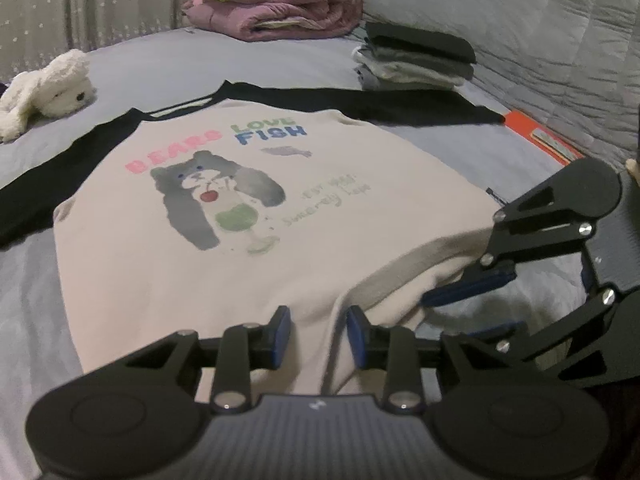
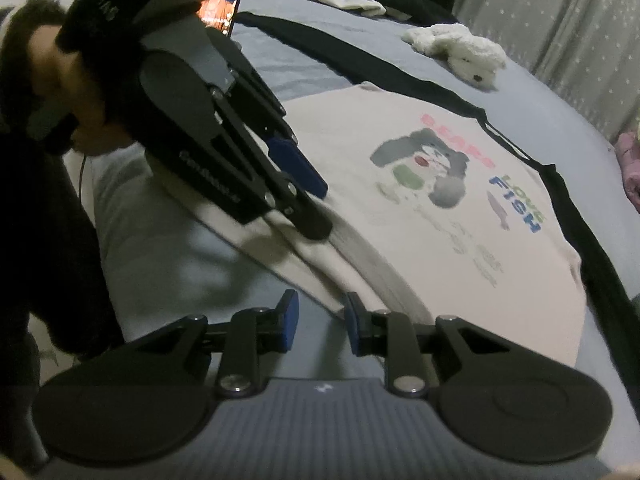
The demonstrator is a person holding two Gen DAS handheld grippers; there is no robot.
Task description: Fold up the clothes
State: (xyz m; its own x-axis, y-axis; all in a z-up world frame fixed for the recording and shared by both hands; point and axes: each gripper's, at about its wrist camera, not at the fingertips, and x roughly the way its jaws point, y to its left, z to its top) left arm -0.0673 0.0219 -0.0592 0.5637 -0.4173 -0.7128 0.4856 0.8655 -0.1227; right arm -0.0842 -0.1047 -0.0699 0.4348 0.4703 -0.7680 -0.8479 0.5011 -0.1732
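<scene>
Both grippers sit at the hem of the shirt (image 1: 256, 240), which lies flat, print up, on the bed (image 1: 280, 60). Left gripper (image 1: 318, 330) and right gripper (image 2: 318, 318) have narrow gaps, holding nothing. Pinch the hem's corners evenly before lifting.

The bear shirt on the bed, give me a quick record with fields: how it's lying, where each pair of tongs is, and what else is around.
shirt: cream raglan shirt, black sleeves spread, print up, flat on bed
left tongs: open, at hem
right tongs: open, at hem edge
folded stack: beyond the shirt
plush toy: by left sleeve
pink blanket: rolled, far end
</scene>
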